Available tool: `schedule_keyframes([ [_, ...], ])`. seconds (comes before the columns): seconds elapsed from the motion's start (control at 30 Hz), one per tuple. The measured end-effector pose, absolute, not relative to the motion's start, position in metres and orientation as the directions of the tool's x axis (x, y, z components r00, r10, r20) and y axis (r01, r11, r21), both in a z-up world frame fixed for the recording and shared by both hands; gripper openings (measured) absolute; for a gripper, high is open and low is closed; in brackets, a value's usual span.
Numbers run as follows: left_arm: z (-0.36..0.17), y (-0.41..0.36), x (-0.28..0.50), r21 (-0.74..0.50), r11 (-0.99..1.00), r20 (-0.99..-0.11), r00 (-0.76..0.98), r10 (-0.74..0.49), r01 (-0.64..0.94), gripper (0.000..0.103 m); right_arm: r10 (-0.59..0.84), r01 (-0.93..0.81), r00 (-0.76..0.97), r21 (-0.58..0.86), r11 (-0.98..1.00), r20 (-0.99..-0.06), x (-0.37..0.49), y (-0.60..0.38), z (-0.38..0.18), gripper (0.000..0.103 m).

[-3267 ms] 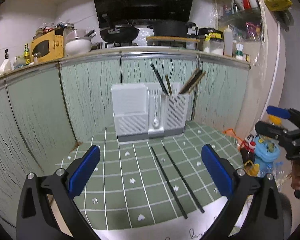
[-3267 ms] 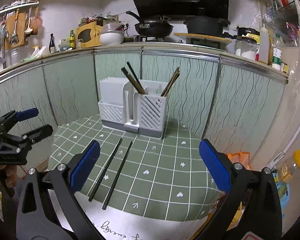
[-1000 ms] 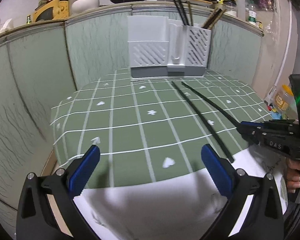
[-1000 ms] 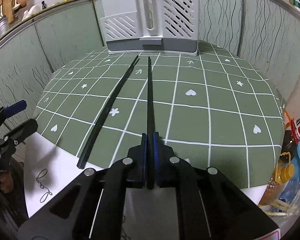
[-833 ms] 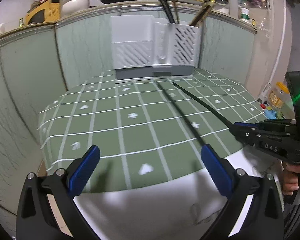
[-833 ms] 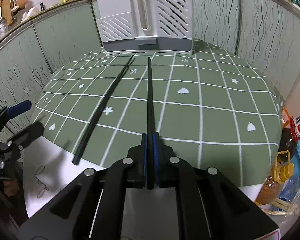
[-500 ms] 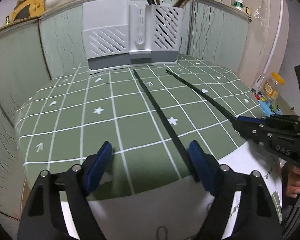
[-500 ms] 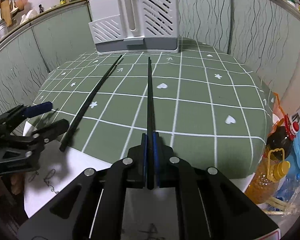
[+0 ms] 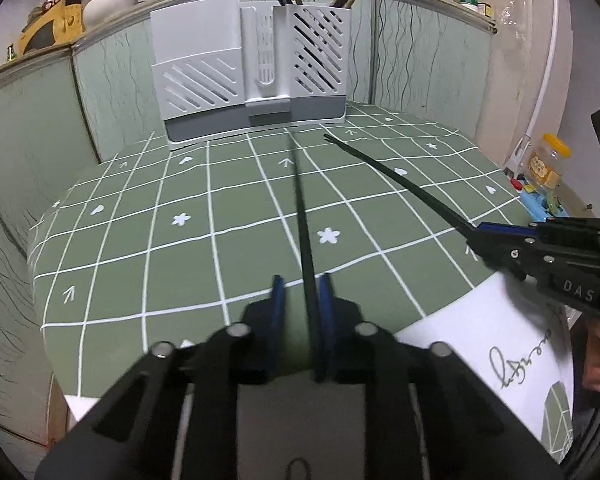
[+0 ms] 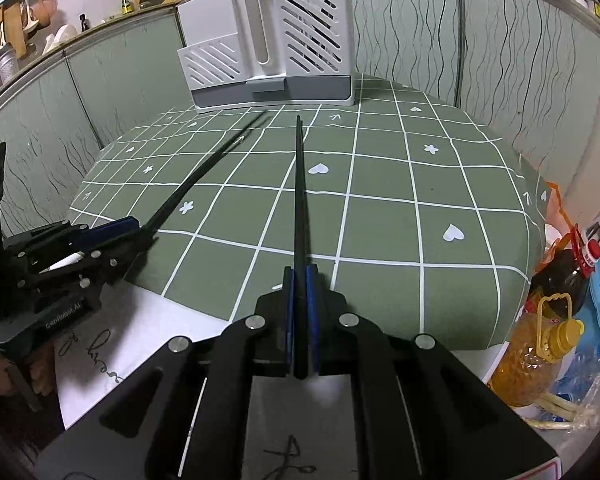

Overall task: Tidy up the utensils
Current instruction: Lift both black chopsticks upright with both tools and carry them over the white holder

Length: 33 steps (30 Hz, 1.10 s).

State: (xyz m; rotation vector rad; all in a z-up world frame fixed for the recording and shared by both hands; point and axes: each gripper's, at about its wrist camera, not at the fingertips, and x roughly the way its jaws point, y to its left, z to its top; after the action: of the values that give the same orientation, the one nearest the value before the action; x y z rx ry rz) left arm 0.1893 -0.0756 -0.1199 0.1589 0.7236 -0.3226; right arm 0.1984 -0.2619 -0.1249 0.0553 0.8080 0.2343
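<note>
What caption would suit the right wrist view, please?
Right gripper shut on a chopstick aimed at the holder.

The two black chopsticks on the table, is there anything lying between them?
No. Between the left chopstick and the right chopstick there is only bare green checked tablecloth. The left wrist view shows it, and the right wrist view agrees.

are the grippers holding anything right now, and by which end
Yes. The right gripper is shut on one black chopstick at its near end. The left gripper has the other chopstick between its closing jaws, also at the near end.
</note>
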Motion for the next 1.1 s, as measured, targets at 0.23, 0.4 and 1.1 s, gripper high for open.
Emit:
schedule_keyframes([
  [0.23,-0.114,-0.066,0.19,-0.018,0.938,-0.676,0.687,-0.267,0.346,0.006,0.244,-0.181,0.663,0.165,0.97,-0.708,0.2,-0.264,-0.124,0.006],
  [0.4,-0.096,-0.061,0.179,-0.026,0.929,-0.638,0.709,-0.3,0.369,0.006,0.256,-0.187,0.677,0.175,0.967,-0.69,0.196,-0.265,-0.113,0.006],
  [1.1,-0.016,-0.035,0.161,-0.065,0.929,-0.507,0.789,-0.346,0.365,0.006,0.271,-0.206,0.798,0.178,0.962,-0.538,0.17,-0.276,-0.024,0.006],
])
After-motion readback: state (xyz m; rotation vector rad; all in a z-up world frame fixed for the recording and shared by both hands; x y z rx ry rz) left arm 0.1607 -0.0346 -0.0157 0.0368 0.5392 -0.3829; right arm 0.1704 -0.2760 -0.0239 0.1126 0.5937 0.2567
